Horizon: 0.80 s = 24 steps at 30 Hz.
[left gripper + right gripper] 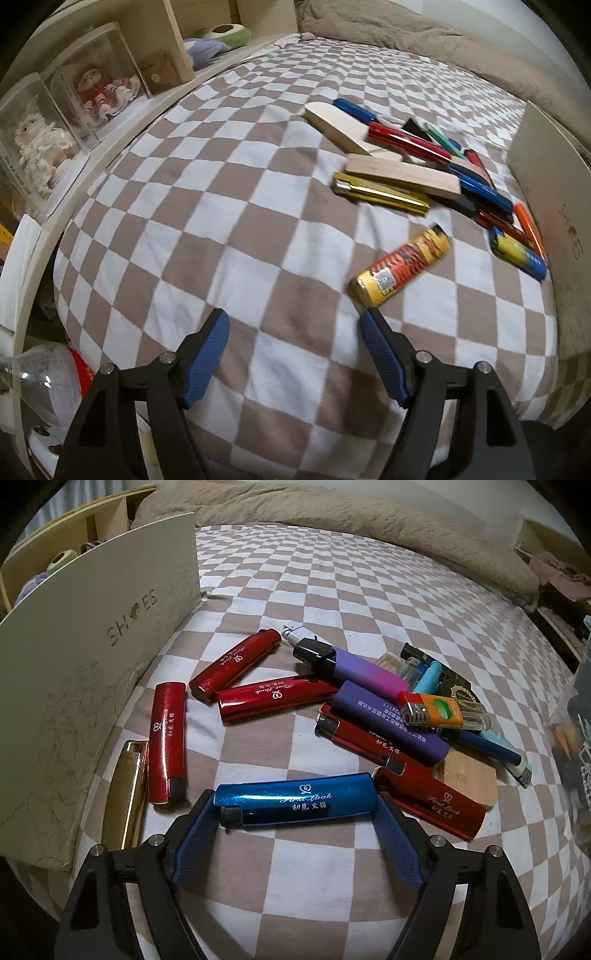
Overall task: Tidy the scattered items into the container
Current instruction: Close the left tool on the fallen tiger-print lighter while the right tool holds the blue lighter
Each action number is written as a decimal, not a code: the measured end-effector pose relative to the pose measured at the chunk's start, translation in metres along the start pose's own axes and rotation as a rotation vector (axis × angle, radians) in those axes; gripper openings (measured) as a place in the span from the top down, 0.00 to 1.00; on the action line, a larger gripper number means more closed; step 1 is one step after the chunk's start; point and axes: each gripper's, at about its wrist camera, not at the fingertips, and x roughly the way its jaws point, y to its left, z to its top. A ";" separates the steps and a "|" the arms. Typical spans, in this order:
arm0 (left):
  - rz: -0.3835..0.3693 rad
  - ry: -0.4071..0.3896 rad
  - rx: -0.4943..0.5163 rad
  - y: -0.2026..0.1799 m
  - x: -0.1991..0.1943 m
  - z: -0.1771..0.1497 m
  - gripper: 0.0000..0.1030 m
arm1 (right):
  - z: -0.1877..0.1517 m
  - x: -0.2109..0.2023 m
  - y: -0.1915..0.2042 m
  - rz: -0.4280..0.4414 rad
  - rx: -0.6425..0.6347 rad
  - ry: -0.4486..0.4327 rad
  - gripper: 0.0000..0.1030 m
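Many lighters lie scattered on a checked bedsheet. In the right wrist view my right gripper [295, 806] is closed end to end on a blue lighter [295, 803], just above the sheet. Red lighters [236, 666], a gold lighter [123, 794] and a purple lighter [391, 723] lie around it. The beige shoe box [92, 657] stands at the left. In the left wrist view my left gripper [295, 326] is open and empty over the sheet. An orange-and-yellow lighter [400, 266] lies just beyond its right finger. The shoe box wall [554, 206] is at the right edge.
Wooden blocks [402, 173], a gold lighter [380, 194] and blue and red lighters are piled further out in the left wrist view. A shelf with doll display cases [99, 85] runs along the left. A beige blanket [369, 520] lies at the far end of the bed.
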 end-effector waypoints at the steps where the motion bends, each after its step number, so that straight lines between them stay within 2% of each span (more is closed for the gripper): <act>1: 0.004 -0.002 -0.004 0.001 0.001 0.002 0.27 | 0.000 0.000 0.001 0.001 0.001 0.000 0.19; 8: 0.031 -0.005 -0.076 0.011 0.011 0.022 0.27 | 0.005 0.005 0.000 0.005 0.003 0.009 0.19; 14: -0.082 0.004 -0.055 -0.008 0.000 0.024 0.27 | 0.010 0.007 0.002 0.005 0.004 0.012 0.19; 19: -0.113 -0.030 -0.048 -0.028 -0.022 0.026 0.17 | 0.011 0.008 0.003 0.006 0.005 0.011 0.19; 24: -0.255 0.073 -0.040 -0.054 -0.015 0.031 0.17 | 0.008 0.007 0.000 0.007 0.005 0.010 0.19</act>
